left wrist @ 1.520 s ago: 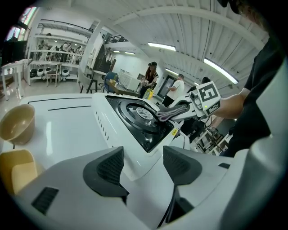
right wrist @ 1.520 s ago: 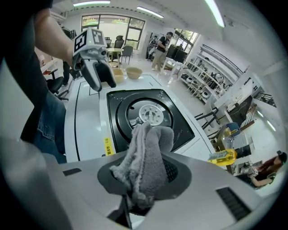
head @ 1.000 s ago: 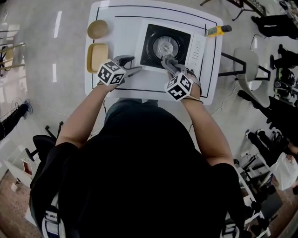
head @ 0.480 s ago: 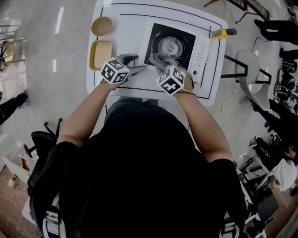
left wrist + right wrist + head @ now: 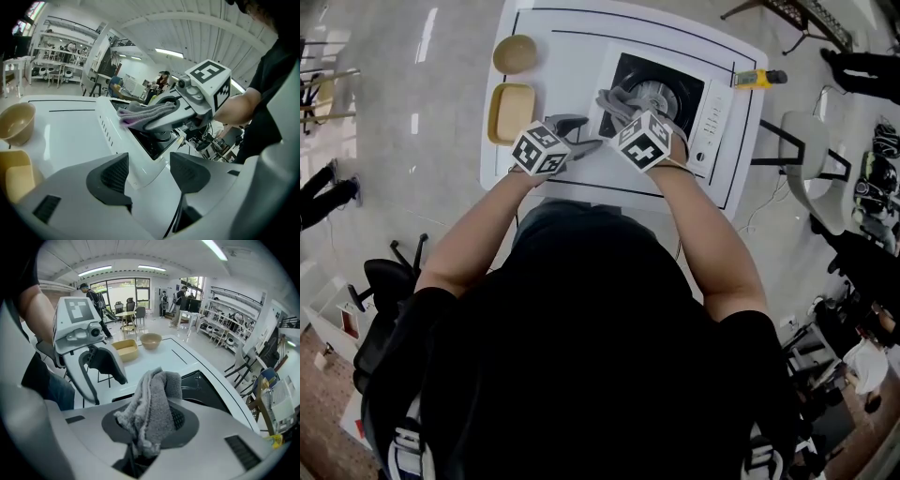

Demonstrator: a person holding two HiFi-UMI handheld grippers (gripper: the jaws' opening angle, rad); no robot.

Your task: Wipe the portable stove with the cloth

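The white portable stove with a black top and a round burner lies on the white table. My right gripper is shut on a grey cloth and holds it over the stove's near left corner. The cloth bunches up between its jaws in the right gripper view. My left gripper stands open just left of the stove, with nothing between its jaws. From the left gripper view the cloth hangs over the stove's edge.
A tan round bowl and a tan square dish sit at the table's left side. A yellow-handled tool lies at the right edge. Chairs and stands crowd the floor to the right.
My right gripper has carried the cloth leftward across the stove, from the burner's near side to its left edge. The left gripper has stayed beside the stove.
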